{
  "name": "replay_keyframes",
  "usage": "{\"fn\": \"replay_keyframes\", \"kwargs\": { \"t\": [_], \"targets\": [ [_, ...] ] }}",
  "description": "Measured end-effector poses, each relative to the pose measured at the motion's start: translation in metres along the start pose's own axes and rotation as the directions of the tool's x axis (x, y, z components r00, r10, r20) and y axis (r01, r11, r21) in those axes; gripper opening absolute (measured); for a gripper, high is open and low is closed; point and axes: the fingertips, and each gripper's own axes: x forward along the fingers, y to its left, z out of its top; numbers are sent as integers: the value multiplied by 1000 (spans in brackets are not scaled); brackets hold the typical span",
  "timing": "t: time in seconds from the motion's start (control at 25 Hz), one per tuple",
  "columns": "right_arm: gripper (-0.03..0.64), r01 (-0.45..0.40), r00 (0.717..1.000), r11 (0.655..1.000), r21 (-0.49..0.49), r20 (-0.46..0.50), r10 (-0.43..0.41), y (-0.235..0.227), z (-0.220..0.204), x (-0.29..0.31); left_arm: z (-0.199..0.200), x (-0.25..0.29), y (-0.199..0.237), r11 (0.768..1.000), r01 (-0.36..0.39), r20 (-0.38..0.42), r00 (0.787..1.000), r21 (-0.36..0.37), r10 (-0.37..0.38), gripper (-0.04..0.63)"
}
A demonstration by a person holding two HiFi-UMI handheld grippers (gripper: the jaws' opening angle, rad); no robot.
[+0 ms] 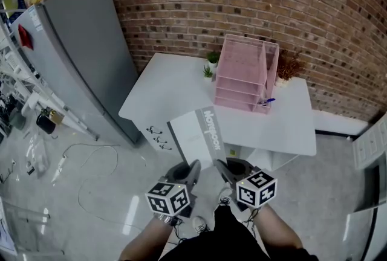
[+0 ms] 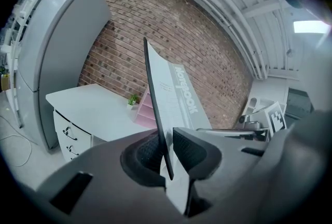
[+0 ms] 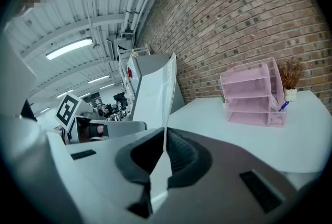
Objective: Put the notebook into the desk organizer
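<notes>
Notebook [image 1: 198, 132] hung upright near the white table's [image 1: 162, 87] near edge, left gripper [image 1: 193, 166] and right gripper [image 1: 219, 164] each clamped on its lower edge; pink desk organizer [image 1: 242, 75] stood toward the far right corner.

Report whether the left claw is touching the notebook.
Touching. The left gripper view shows the left claw shut on the notebook, with the notebook's lower edge pinched between the two jaws.
</notes>
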Motion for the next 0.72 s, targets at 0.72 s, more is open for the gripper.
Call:
{"fn": "replay_keyframes", "kwargs": {
  "t": [0.72],
  "targets": [
    [14,-34,998,995,89,-45,38,-100,20,53,17,103,38,998,-47,-54,998,-39,45,46]
  ]
}}
